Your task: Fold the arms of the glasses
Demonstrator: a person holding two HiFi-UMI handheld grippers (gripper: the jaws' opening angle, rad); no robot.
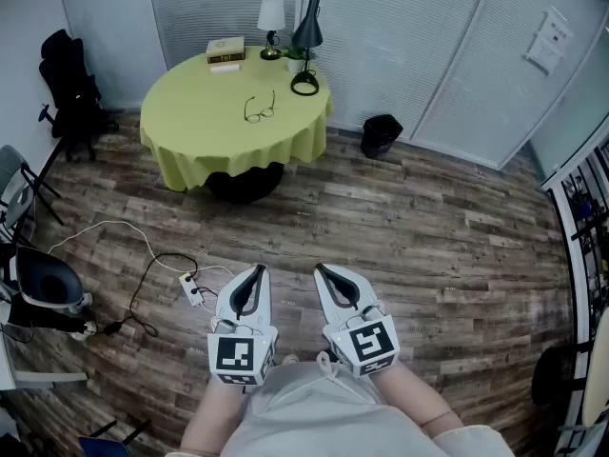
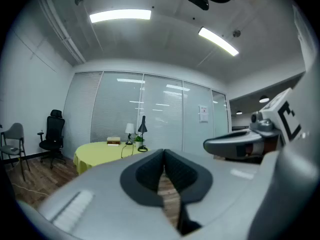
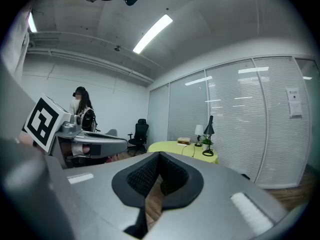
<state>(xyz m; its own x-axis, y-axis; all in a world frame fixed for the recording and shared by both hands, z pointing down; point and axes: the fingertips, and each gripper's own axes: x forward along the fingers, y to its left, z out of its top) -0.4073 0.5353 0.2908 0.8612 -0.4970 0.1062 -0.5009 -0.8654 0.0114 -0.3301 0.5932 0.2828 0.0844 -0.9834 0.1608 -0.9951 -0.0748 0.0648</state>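
A pair of thin-framed glasses (image 1: 259,109) lies with its arms spread on the round yellow-green table (image 1: 190,131) far across the room. Both grippers hang close to my body, well short of the table. My left gripper (image 1: 257,271) is shut with nothing in it, its black pads meeting at the tip (image 2: 163,152). My right gripper (image 1: 322,269) is shut and empty too, pads together (image 3: 159,155). The table shows small in the left gripper view (image 2: 100,154) and in the right gripper view (image 3: 175,146).
On the table's far side stand a white lamp (image 1: 271,17), a black desk lamp (image 1: 307,36), a small plant and a book (image 1: 225,49). A power strip with cables (image 1: 190,288) lies on the wood floor. A black bin (image 1: 381,133) and office chairs (image 1: 67,84) stand around.
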